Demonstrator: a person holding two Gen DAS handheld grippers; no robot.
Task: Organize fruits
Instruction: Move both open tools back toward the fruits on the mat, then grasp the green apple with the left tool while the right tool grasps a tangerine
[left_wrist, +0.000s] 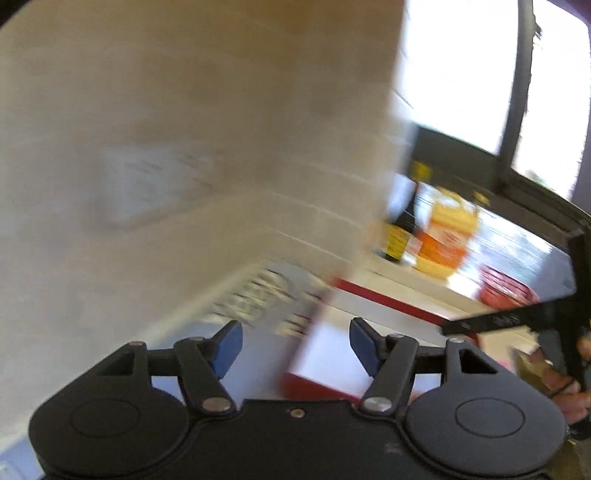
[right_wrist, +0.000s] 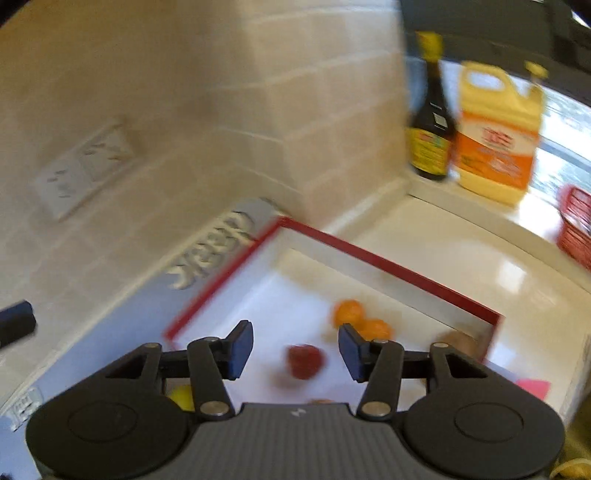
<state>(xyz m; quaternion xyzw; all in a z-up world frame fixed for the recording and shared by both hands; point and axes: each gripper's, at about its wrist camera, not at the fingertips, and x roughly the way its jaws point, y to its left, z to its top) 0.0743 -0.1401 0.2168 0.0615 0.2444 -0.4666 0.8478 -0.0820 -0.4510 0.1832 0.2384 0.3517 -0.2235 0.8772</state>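
In the right wrist view, the right gripper hung over a white box with a red rim, its blue pads apart with nothing between them. Inside the box lay the fruit: two oranges touching each other just right of centre, a red fruit low in the middle of the frame between the pads' lines, a yellow fruit at lower left partly hidden behind the gripper's linkage, and a brownish fruit near the box's right corner. A dark bottle and a yellow jug stood side by side on a ledge at upper right, with a red basket at the right edge. A wall socket sat on the tiled wall at left.

In the left wrist view, heavily blurred, the left gripper stood wide with nothing held, pointing at the same box's red edge. The fruit was not visible there. A person's hand showed at the right edge
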